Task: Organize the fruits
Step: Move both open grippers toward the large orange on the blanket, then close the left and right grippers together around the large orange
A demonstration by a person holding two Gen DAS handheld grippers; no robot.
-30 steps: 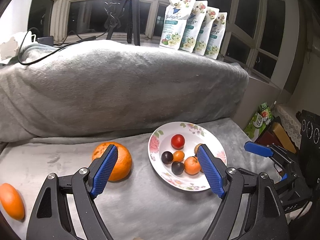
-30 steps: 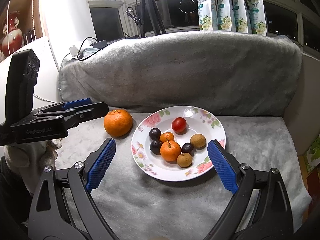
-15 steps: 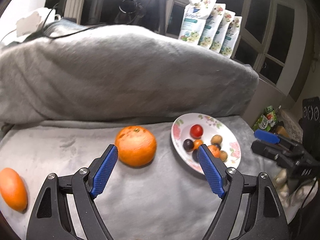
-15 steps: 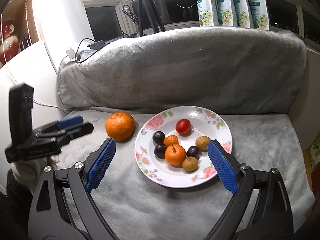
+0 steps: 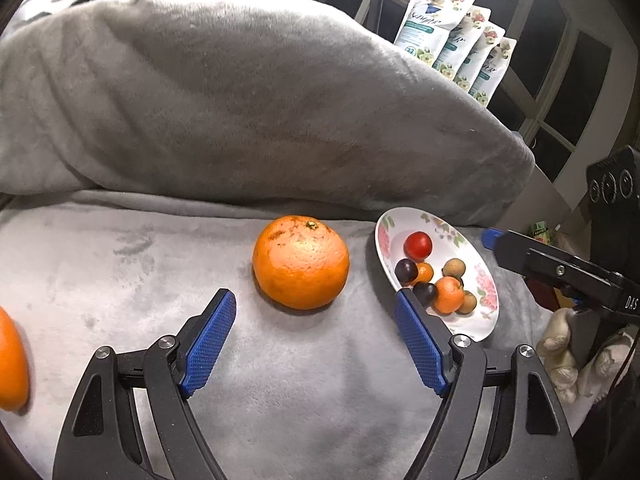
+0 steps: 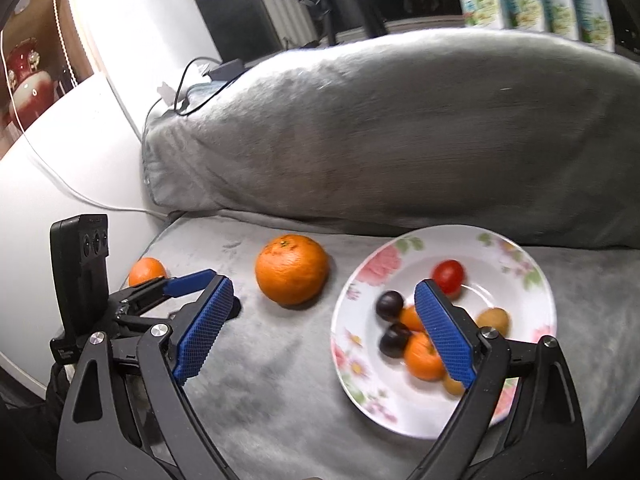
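Left tool (image 5: pixel 314 316) w/ jaws apart, empty, near large orange (image 5: pixel 301 262). Right tool (image 6: pixel 322 304) jaws apart, empty, over floral plate (image 6: pixel 520 392) holding small fruits; blurred.

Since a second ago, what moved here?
The left gripper swung left, from straddling the plate to lining up on the big orange. The right gripper drifted left too. Both stayed open and empty; the fruits haven't moved.
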